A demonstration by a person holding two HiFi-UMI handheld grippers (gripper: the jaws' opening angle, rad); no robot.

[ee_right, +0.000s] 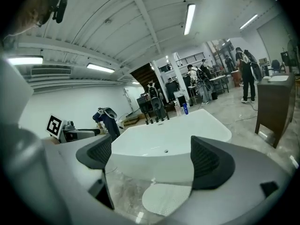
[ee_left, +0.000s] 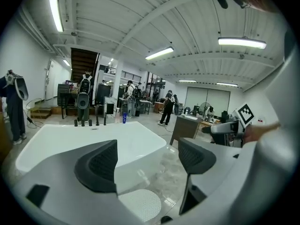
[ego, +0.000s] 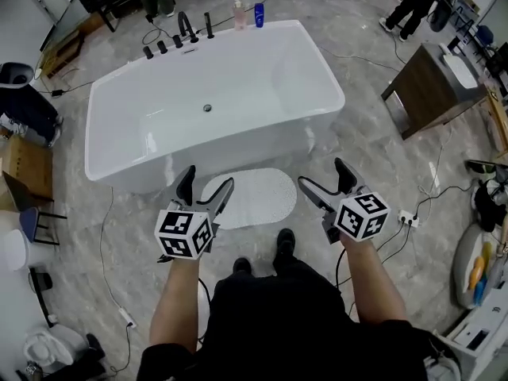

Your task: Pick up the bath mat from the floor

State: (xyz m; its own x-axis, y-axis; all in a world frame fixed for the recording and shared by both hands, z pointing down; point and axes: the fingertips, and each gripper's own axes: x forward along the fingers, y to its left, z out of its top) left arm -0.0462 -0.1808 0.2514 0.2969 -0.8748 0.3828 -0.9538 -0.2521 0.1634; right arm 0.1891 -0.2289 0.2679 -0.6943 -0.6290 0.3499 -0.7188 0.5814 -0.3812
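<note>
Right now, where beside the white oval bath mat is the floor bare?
Bare grey marble floor lies between the white oval bath mat, the white bathtub and the brown wooden cabinet. Crowded: the white power strip with cables on the right.

bath mat (ego: 258, 198) before bathtub (ego: 214, 94), cabinet (ego: 429, 86) right

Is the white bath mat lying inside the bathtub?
No, the bath mat lies flat on the floor just in front of the bathtub.
</note>
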